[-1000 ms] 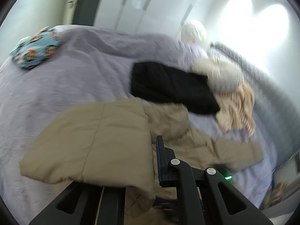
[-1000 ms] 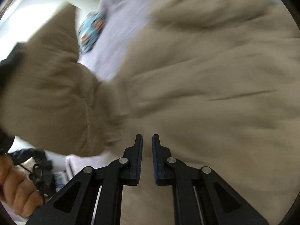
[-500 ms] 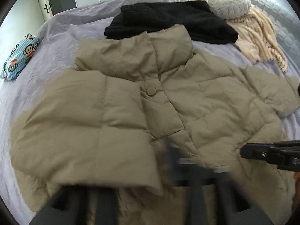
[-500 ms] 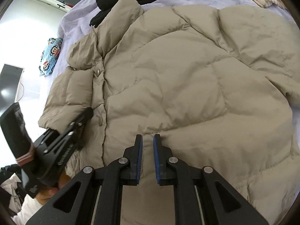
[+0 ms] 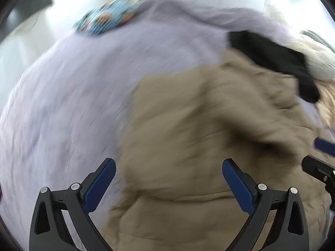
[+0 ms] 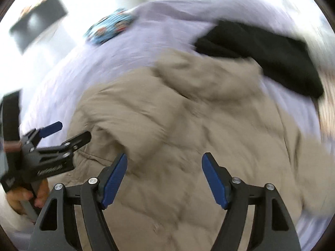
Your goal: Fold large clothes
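A lilac bedspread (image 5: 88,87) covers the bed. Far left on it lies a blue patterned pillow (image 5: 104,16). Far right lies a black garment (image 6: 261,48), beside a cream blanket (image 5: 328,102).

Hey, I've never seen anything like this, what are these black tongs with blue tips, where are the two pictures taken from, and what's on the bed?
They are two hand-held grippers, not a robot: a person works one in each hand to fold clothes. Each carries a wide-angle camera looking forward along its own fingers, so the pictures curve, and both are blurred by motion.

One picture is from the left gripper, the other from the right gripper. The right view also shows the left gripper at its left side, with the person's hand under it.

Both sets of jaws stand wide open and hold nothing.

On the lilac blanket lies a tan puffer jacket, a black garment beyond it, and a blue patterned item farther back.
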The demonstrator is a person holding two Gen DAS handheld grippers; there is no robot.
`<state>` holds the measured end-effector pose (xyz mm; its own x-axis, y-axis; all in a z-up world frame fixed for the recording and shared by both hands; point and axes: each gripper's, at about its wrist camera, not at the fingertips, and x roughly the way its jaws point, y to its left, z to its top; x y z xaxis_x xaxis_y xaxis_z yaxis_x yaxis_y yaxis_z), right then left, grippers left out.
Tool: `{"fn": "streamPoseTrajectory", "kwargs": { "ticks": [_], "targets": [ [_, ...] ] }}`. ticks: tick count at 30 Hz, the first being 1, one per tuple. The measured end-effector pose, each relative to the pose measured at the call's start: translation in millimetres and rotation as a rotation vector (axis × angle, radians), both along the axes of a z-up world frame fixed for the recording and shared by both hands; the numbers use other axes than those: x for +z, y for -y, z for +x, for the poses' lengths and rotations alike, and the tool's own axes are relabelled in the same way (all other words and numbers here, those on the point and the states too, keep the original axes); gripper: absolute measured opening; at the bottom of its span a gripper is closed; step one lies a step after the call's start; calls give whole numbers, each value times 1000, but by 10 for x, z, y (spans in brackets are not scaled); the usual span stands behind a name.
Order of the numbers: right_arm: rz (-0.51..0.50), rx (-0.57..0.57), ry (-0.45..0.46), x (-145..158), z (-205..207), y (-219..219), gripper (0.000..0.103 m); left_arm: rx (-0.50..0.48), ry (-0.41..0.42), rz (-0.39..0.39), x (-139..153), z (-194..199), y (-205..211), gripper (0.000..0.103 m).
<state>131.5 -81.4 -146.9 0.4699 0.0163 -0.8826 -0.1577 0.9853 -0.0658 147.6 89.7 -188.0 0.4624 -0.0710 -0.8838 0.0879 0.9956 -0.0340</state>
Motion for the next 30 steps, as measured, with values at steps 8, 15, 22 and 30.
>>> {"fn": "streamPoseTrajectory", "kwargs": {
  "ticks": [8, 15, 22, 30],
  "targets": [
    [-222, -58, 124, -95, 506, -193, 77, -16, -30, 24, -298, -4, -118, 102],
    [451, -515, -48, -318, 320, 1329, 9, -56, 10, -209, 217, 496, -458, 102],
    [606, -623, -110, -637, 18, 1534, 8, 50, -259, -401, -398, 1362, -624, 58],
    [639, -652, -117, -845, -126, 1521, 8, -97, -65, -198, -186, 1271, -276, 22]
  ]
}}
